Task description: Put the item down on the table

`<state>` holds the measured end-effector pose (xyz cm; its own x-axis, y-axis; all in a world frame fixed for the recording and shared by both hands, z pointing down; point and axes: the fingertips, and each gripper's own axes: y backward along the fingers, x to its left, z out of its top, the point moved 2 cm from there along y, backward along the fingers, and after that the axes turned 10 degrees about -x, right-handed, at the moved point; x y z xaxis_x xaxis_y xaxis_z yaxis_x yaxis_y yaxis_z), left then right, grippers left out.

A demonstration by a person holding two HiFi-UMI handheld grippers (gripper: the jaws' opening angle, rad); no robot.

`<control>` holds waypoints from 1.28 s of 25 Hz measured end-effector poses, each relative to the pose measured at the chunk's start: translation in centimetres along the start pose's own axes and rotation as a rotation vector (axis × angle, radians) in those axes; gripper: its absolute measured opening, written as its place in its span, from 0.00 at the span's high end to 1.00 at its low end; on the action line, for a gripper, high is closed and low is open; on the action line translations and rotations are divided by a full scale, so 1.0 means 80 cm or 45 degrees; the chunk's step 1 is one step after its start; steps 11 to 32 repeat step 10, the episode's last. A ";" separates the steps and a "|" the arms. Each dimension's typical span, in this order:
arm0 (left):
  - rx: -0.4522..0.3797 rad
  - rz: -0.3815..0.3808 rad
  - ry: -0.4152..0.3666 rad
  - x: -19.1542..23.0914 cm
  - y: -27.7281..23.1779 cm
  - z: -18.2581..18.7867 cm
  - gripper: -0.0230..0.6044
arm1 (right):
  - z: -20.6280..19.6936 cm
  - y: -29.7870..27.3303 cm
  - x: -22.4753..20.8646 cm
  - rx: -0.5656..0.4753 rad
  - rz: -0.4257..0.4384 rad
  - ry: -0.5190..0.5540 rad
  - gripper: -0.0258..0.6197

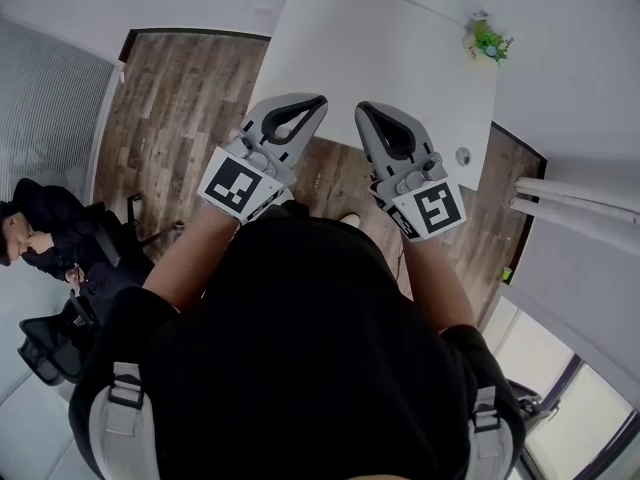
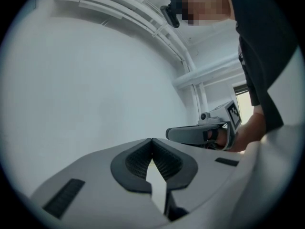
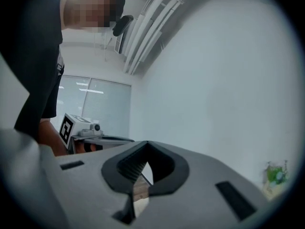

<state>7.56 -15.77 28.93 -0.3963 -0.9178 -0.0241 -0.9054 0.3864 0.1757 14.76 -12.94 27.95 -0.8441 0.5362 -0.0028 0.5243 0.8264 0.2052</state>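
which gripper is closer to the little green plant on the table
The right gripper: the plant stands at the table's far right corner, on that gripper's side; the left gripper is farther from it.

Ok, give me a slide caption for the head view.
Left gripper and right gripper, both shut and empty, side by side at the white table.

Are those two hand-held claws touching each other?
Apart. The head view shows a strip of white table between the left gripper and the right gripper.
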 end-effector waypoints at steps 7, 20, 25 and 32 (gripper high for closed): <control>0.017 0.037 -0.023 -0.008 -0.011 0.001 0.97 | 0.008 0.010 -0.009 -0.010 0.026 0.005 0.96; 0.008 0.068 -0.026 -0.009 -0.013 0.004 0.97 | 0.008 0.014 -0.012 -0.006 0.032 0.001 0.96; 0.008 0.068 -0.026 -0.009 -0.013 0.004 0.97 | 0.008 0.014 -0.012 -0.006 0.032 0.001 0.96; 0.008 0.068 -0.026 -0.009 -0.013 0.004 0.97 | 0.008 0.014 -0.012 -0.006 0.032 0.001 0.96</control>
